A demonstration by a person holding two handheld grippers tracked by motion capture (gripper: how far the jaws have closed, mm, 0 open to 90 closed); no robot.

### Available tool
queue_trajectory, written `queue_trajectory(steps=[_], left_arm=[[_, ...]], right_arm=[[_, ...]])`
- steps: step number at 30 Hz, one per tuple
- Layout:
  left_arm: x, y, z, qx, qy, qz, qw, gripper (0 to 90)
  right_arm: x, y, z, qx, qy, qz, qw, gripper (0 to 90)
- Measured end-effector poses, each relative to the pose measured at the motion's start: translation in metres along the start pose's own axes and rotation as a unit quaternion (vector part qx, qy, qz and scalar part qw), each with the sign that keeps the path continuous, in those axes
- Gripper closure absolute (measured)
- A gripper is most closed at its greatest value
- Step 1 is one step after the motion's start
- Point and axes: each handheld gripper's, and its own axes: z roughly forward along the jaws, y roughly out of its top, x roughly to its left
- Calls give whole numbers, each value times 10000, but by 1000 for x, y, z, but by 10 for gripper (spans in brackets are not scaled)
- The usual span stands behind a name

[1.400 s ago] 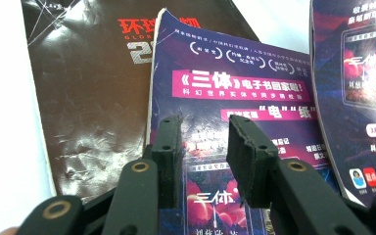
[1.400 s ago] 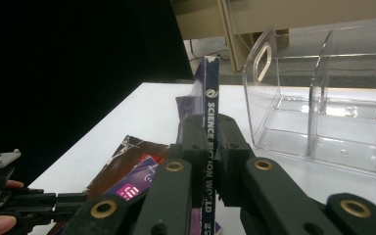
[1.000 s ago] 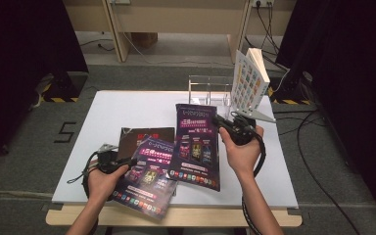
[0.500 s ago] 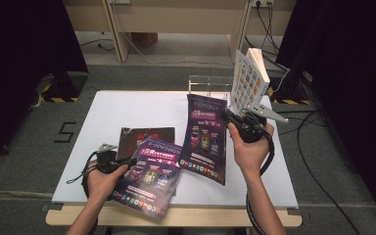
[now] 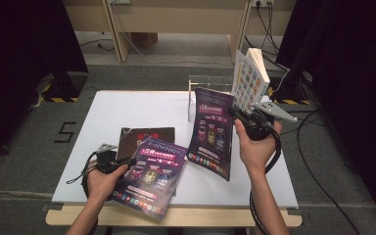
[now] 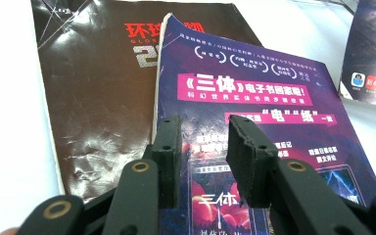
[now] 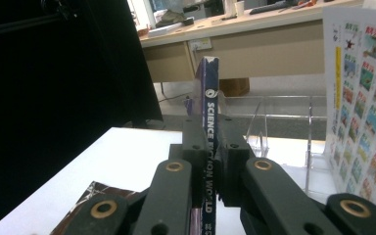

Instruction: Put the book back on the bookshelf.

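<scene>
Purple magazine (image 5: 211,132) is held up off the white table (image 5: 142,110), near upright w/ its lower edge tilted toward the person, cover facing left in the high view, just in front of the clear wire rack (image 5: 206,83). Right gripper (image 5: 240,116) clamps it at the spine: in the right gripper view both pads press on the spine (image 7: 209,142) w/ the lettering "SCIENCE FICTION WORLD" running down betw. them, so jaws closed on the mag. A book w/ a multi-picture cover (image 5: 248,81) stands in the rack, just right of the held mag. Left gripper (image 5: 127,161) sits low at the table's near-left, over a second purple magazine (image 5: 149,176) that lies flat, overhanging the near table edge. In the left gripper view its jaws stand apart, gap betw. pads clear, the 2nd mag's cover (image 6: 254,112) seen beyond them; contact w/ it can't be told. Under that mag lies a dark brown magazine (image 5: 139,137), partly covered, flat on the table.
</scene>
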Motion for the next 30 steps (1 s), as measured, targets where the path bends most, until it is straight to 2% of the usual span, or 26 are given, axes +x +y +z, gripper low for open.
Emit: queue_trajectory(steps=[15,23,30], left_arm=[[0,0,1,6,-2,14,10000,656],[0,0,1,19,16,24,10000,658],[0,-1,1,11,12,27,10000,658]], right_arm=[[-3,10,-7,-258,-194,-91,9994,849],[-5,14,-7,-207,-269,-117,9994,850],[-7,16,-8,-268,-291,-102,9992,849]])
